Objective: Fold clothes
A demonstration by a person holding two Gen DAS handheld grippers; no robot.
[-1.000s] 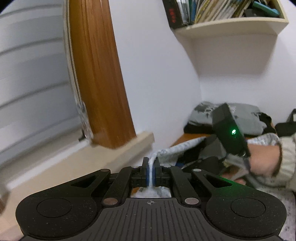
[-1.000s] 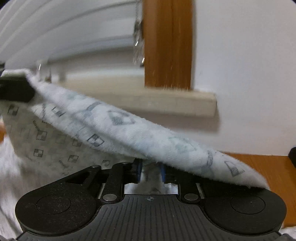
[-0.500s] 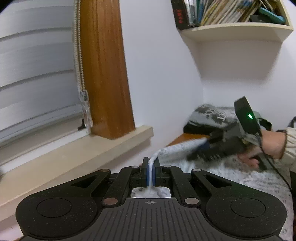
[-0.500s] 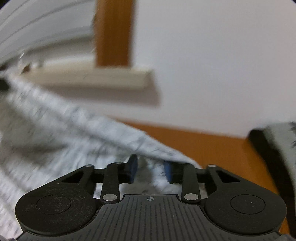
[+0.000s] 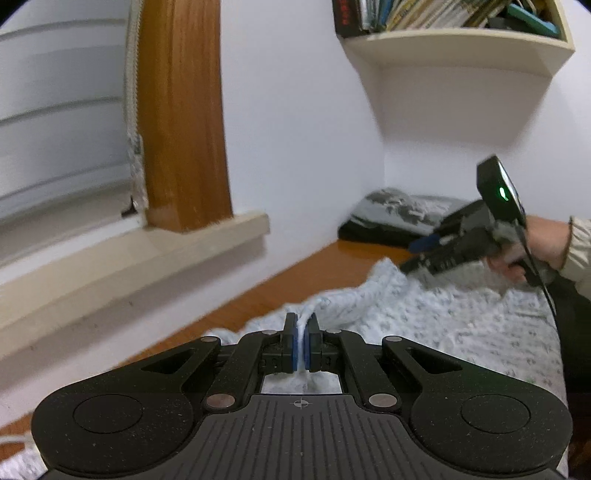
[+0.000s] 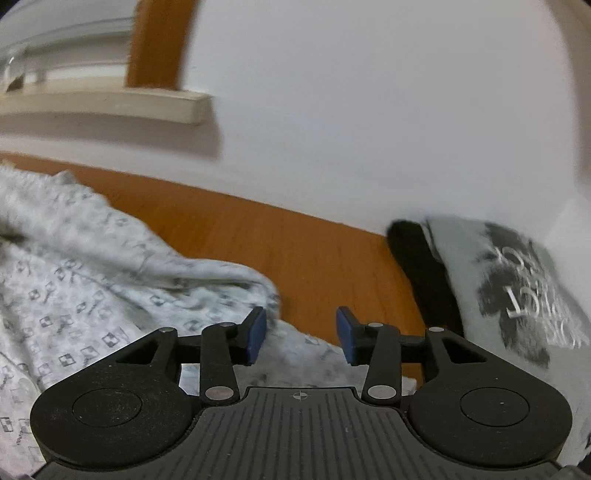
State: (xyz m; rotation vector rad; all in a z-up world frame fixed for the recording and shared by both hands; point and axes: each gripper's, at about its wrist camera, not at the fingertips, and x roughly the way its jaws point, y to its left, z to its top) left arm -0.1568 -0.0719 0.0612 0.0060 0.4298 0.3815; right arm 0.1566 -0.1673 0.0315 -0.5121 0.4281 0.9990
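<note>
Keep left fingers (image 5: 302, 345) pinched on cloth (image 5: 424, 317); lay flat. Right fingers (image 6: 301, 338) opening, nothing between.

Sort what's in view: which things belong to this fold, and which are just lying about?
In the job: patterned garment, pinched by left gripper; right gripper, jaws opening, nothing between them.
Lying about: grey folded top, books, shelf, sill.

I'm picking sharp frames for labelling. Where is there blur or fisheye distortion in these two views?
Left wrist view: the wooden window frame bows from the fisheye; the right gripper and hand are motion-smeared. Right wrist view: the patterned white garment and windowsill are streaked; its own fingers stay crisp.
</note>
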